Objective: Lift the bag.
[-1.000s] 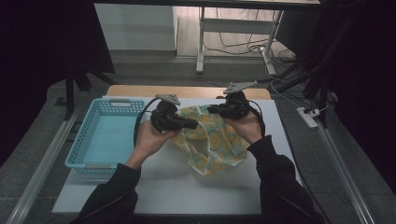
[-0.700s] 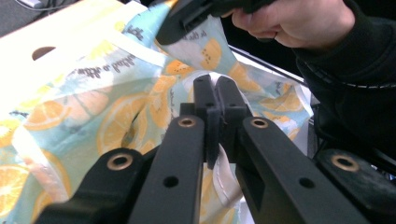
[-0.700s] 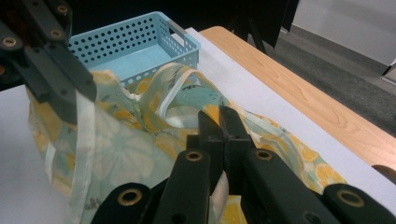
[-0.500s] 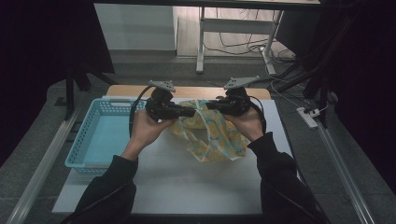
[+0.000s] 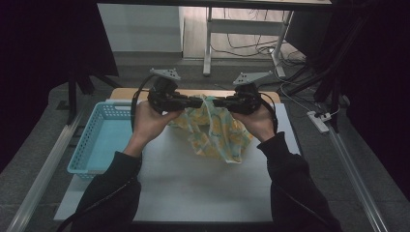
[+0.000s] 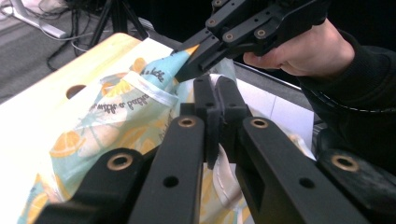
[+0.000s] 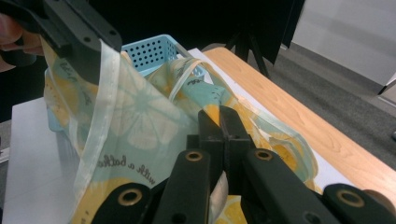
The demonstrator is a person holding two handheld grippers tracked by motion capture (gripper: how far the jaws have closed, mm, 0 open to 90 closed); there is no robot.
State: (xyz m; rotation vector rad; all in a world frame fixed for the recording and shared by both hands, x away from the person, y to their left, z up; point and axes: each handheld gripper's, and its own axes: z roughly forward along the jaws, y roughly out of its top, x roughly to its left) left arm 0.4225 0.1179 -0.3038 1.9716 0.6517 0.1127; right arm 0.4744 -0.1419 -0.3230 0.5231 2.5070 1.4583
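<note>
High view: the left gripper (image 5: 197, 102) and right gripper (image 5: 218, 102) face each other above the far half of the table (image 5: 203, 188). Each is clamped on the top edge of a lemon-print cloth (image 5: 215, 133). The cloth hangs between and below them, lifted, with its lower folds close over the white surface; contact with the table cannot be judged. A blue basket (image 5: 94, 159) stands at the table's left edge, apart from the cloth.

Left gripper view: the left gripper (image 6: 217, 91) has its jaws together, with cloth (image 6: 107, 126) pinched between them. The right gripper (image 6: 187, 65) shows beyond, biting a nearby hem.

Right gripper view: the right gripper (image 7: 219, 119) has its jaws together on a fold of cloth (image 7: 135, 121). The left gripper (image 7: 91, 67) grips the hem at upper left. The basket (image 7: 152, 53) shows behind the cloth.

Risks:
- Both grips sit near the edge. A sharp pull apart could draw the thin hem out of one pair of jaws, and that side would drop.
- The grip points are close together, so most of the fabric hangs bunched. Spreading it may leave it twisted or folded on itself.
- A leftward swing could snag the hanging end on the basket rim.
</note>
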